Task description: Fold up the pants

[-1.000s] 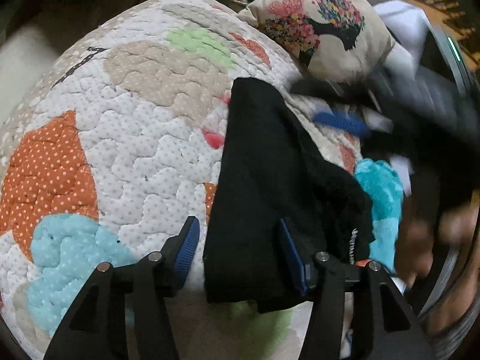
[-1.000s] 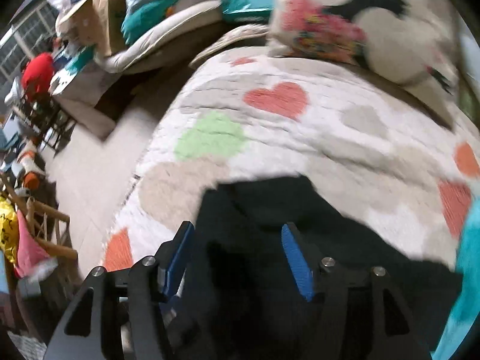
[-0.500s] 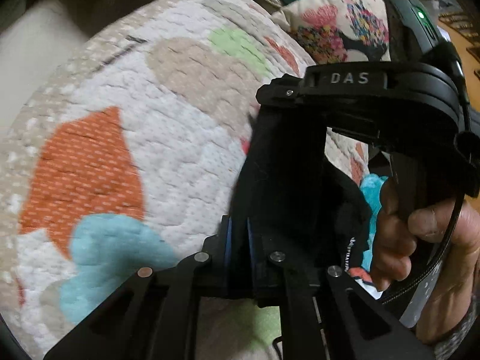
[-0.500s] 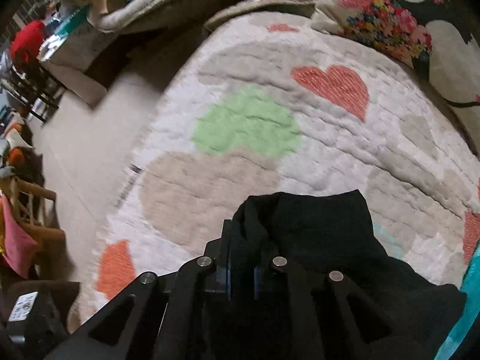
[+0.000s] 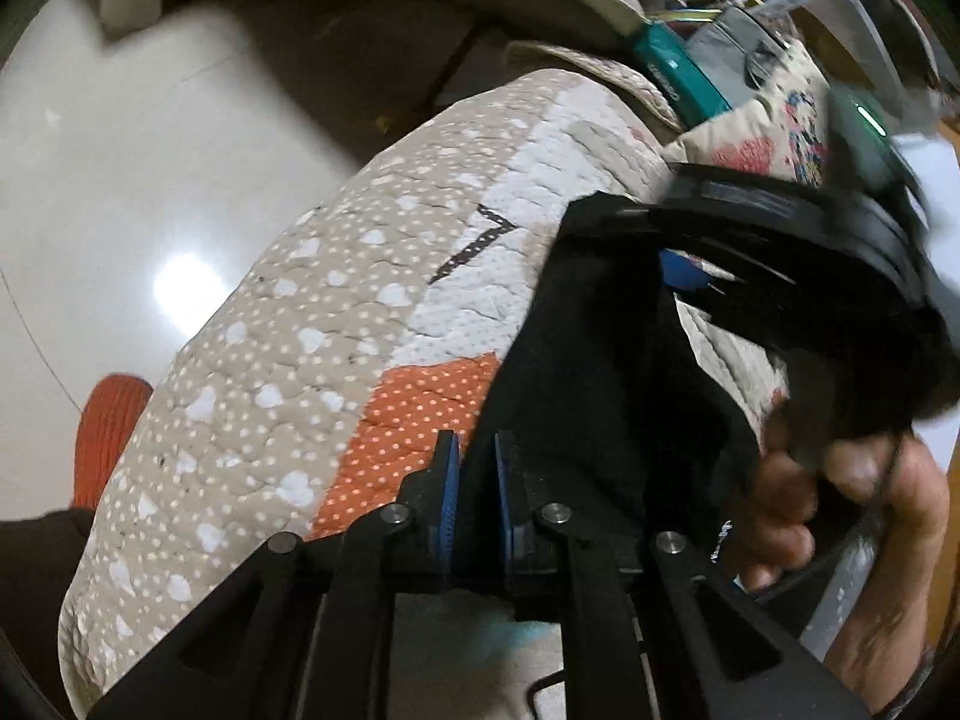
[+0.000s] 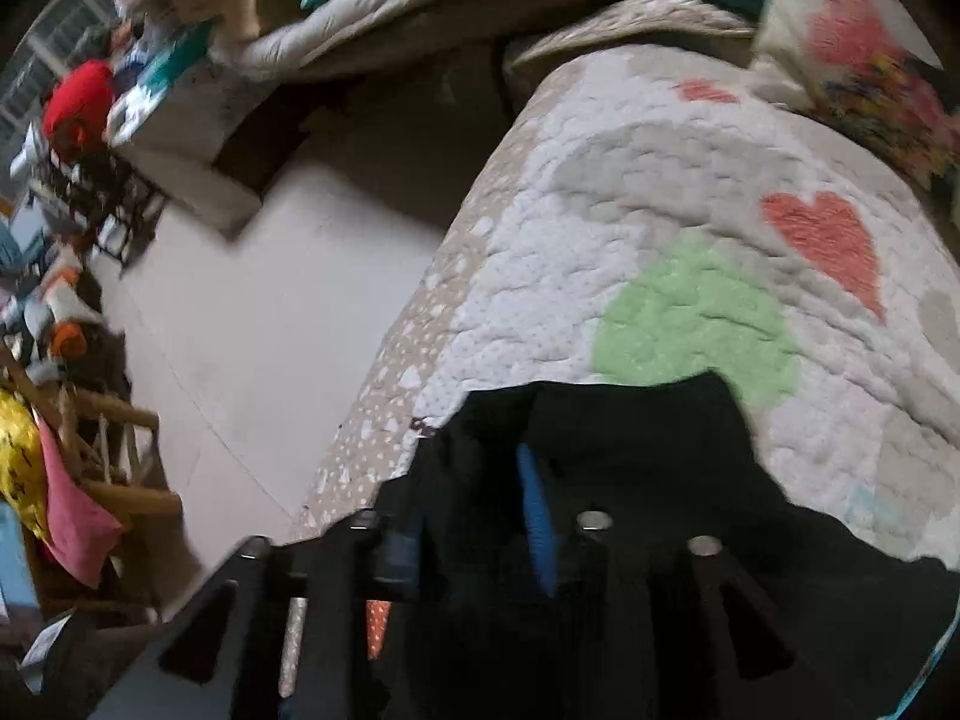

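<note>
The black pants (image 5: pixel 588 390) lie on a heart-patterned quilt (image 5: pixel 360 360) close to the bed's edge. My left gripper (image 5: pixel 477 480) is shut on a near edge of the pants, and the cloth stretches away from it. In the left wrist view a hand (image 5: pixel 840 480) holds the right gripper over the far end of the pants, one blue pad (image 5: pixel 678 267) showing. In the right wrist view the right gripper (image 6: pixel 468 528) has its jaws opening, with the black pants (image 6: pixel 630 450) lying loose between and beyond the blue pads, over the quilt (image 6: pixel 690 210).
The quilt drops off to a pale floor (image 6: pixel 270 330) on the left. A patterned pillow (image 6: pixel 870 48) and a teal box (image 5: pixel 678 72) sit at the bed's far end. A wooden chair (image 6: pixel 108 468) with clutter stands far left. An orange object (image 5: pixel 108 420) lies on the floor.
Both grippers closed on the pants and carried them towards the bed's edge. The left one stays shut, while the right one's pads have parted again.
</note>
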Demonstrator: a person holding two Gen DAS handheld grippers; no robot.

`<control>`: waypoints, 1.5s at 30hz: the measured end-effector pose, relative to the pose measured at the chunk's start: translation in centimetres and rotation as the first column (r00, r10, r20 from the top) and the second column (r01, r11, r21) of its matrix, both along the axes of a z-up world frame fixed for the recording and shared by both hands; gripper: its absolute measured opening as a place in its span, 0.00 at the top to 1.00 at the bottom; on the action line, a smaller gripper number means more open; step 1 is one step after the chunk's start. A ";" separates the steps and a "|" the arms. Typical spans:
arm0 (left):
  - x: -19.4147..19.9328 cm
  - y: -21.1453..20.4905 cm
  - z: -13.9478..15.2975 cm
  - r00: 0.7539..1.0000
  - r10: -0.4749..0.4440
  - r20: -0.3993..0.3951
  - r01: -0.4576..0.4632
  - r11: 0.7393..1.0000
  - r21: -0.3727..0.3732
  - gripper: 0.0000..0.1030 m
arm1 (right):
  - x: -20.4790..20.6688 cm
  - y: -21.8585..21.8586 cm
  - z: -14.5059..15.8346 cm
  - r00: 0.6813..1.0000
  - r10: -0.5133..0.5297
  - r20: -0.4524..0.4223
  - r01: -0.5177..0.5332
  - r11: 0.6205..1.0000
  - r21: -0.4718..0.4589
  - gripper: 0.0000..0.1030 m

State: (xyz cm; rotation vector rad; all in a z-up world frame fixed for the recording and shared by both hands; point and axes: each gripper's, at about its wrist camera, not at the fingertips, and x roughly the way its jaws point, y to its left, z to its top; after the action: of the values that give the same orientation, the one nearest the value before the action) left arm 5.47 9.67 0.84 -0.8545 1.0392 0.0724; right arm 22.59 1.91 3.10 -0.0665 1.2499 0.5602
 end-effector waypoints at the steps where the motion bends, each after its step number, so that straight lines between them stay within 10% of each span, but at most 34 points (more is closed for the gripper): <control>1: -0.3 0.7 0.4 1.000 0.016 0.008 -0.016 1.000 -0.003 0.90 | 0.0 -1.1 0.9 1.000 -0.020 0.015 0.020 0.999 0.031 0.50; 8: -0.3 0.3 2.4 0.996 0.042 0.076 -0.050 0.993 0.108 0.73 | -5.0 -12.7 5.8 0.964 -0.215 0.158 0.204 0.976 0.081 0.46; 13: 1.6 -3.0 -0.9 0.994 -0.082 -0.074 0.098 0.963 0.252 0.56 | -10.6 -18.2 1.7 0.950 -0.288 0.118 0.284 0.958 0.046 0.46; 17: 1.5 -4.1 -0.3 0.992 -0.090 -0.089 0.120 0.888 0.443 0.29 | -13.0 -20.5 -2.3 0.926 -0.352 0.137 0.364 0.928 -0.078 0.46; 24: -0.4 1.2 0.2 0.996 0.092 0.009 -0.092 0.982 0.163 0.29 | -16.8 -26.2 -0.7 0.868 -0.460 0.187 0.450 0.888 0.096 0.46; 29: -0.1 -0.5 3.4 0.988 0.005 0.154 -0.033 0.983 0.183 0.30 | -18.2 -30.2 -1.2 0.788 -0.601 0.133 0.573 0.795 0.197 0.46; 39: 2.3 -8.5 6.1 0.949 -0.279 0.148 0.215 0.914 0.344 0.29 | -18.6 -31.2 -3.6 0.724 -0.690 0.029 0.659 0.702 0.270 0.46; 45: 9.3 -16.2 7.7 0.843 -0.529 0.095 0.464 0.805 0.370 0.29 | -17.6 -30.7 -4.8 0.710 -0.704 0.022 0.641 0.659 0.395 0.44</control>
State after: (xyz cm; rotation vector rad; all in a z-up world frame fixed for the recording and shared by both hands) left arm 14.79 -6.49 8.53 -0.2491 1.0011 -0.2741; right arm 5.01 -28.84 -1.68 0.6410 0.8840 0.1049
